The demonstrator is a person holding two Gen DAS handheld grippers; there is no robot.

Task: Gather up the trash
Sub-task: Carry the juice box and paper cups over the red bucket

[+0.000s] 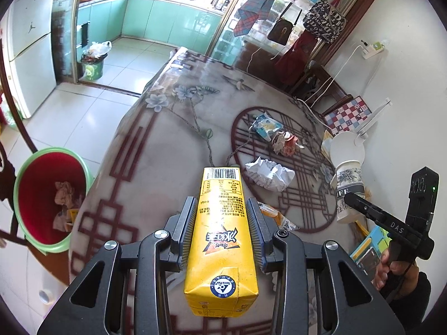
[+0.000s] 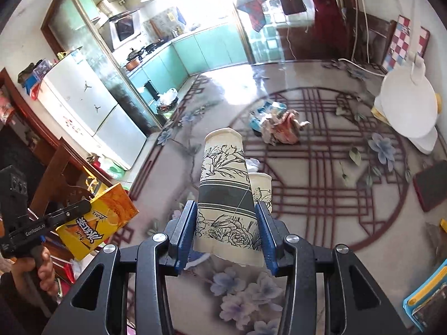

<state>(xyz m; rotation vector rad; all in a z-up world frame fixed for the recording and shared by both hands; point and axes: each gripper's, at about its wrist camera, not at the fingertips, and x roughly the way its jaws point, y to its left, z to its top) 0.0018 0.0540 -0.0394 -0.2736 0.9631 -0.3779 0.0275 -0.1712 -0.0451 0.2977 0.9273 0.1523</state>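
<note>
Working above the floral tabletop (image 1: pixel 173 145), we clamp the yellow carton (image 1: pixel 220 223) in the left gripper (image 1: pixel 220 220) near the green bin (image 1: pixel 50 198); the right gripper (image 2: pixel 226 223) clamps the paper cup (image 2: pixel 223 184), clear of the crumpled paper (image 1: pixel 269 173).

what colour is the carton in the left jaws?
Yellow carton, with black print and a barcode at its far end. Clearest in the left wrist view.

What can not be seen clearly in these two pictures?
- Bin contents, left wrist view: partly hidden by its rim.
- Second cup, right wrist view: mostly behind the held cup.
- Orange wrapper, left wrist view: half hidden by the left gripper and carton.
</note>
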